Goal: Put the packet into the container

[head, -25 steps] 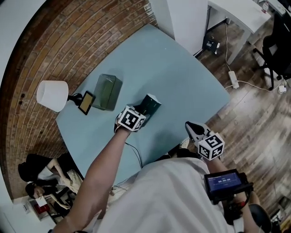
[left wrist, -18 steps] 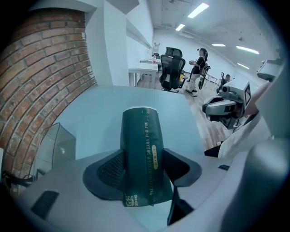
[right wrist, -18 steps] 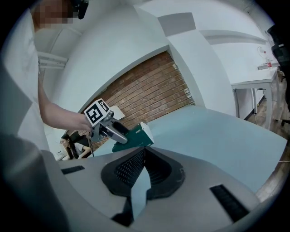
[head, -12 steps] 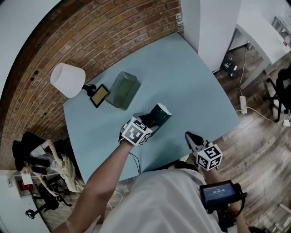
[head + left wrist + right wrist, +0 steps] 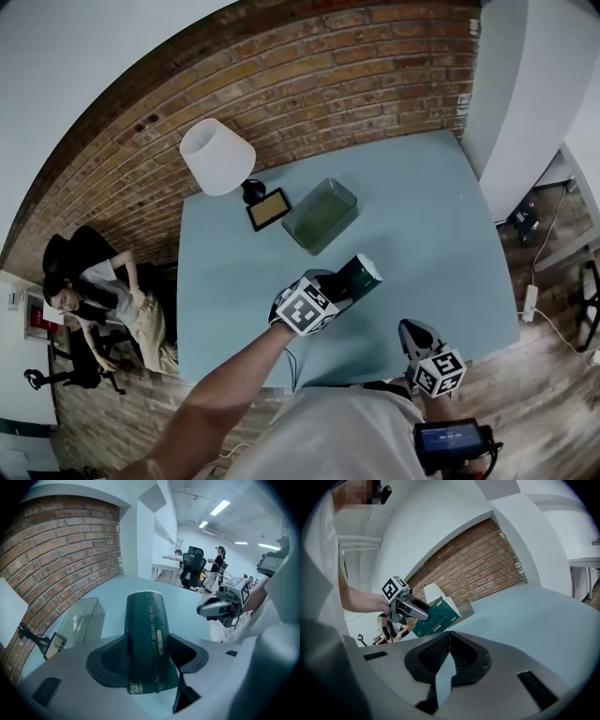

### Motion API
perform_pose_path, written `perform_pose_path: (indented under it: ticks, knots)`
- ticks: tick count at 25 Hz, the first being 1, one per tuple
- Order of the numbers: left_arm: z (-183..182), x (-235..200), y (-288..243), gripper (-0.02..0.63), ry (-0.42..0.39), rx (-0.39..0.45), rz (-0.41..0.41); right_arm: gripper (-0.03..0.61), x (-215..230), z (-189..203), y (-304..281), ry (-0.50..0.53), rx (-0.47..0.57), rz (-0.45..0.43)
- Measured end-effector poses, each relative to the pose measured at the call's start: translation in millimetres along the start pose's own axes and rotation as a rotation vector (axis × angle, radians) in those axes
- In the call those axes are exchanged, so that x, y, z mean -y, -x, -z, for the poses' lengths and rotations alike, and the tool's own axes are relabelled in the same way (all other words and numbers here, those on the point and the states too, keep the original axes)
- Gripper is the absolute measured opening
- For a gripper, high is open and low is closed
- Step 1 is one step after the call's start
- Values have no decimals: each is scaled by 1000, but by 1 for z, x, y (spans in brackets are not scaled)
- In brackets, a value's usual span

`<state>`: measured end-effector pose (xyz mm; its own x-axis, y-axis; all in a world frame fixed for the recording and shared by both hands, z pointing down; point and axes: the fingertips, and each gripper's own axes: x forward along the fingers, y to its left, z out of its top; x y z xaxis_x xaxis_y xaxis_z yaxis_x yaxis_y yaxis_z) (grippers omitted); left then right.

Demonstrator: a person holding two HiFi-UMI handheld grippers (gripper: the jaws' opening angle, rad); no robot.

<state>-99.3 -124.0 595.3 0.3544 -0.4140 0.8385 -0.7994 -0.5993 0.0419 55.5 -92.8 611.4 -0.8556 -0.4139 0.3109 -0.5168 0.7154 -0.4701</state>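
Clamps the dark green packet (image 5: 145,634) in the left tool (image 5: 146,654), now lifted higher over the table (image 5: 422,216) toward the clear container (image 5: 321,215) ahead-left; keeps right tool (image 5: 447,660) closed, empty.

Stock on view:
- Packet (image 5: 358,277), dark green: one.
- Container (image 5: 321,215), clear: one.
- Lamp (image 5: 216,157), white shade: one.
- Small framed screen (image 5: 268,208): one.
- Surface (image 5: 422,216), pale blue: one.
- Grippers: two, namely left gripper (image 5: 338,288) and right gripper (image 5: 412,333).
- Seated person (image 5: 94,302): one.
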Motion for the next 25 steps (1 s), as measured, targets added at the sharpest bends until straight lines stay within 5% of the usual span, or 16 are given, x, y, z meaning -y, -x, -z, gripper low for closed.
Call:
perform_pose_path:
  ticks: [14, 25]
  knots:
    - [-1, -97, 36, 282, 81, 19, -144, 9, -8, -6, -43, 17, -58, -91]
    - [-39, -173, 43, 281, 70, 22, -203, 9, -1, -2, -46, -19, -74, -69]
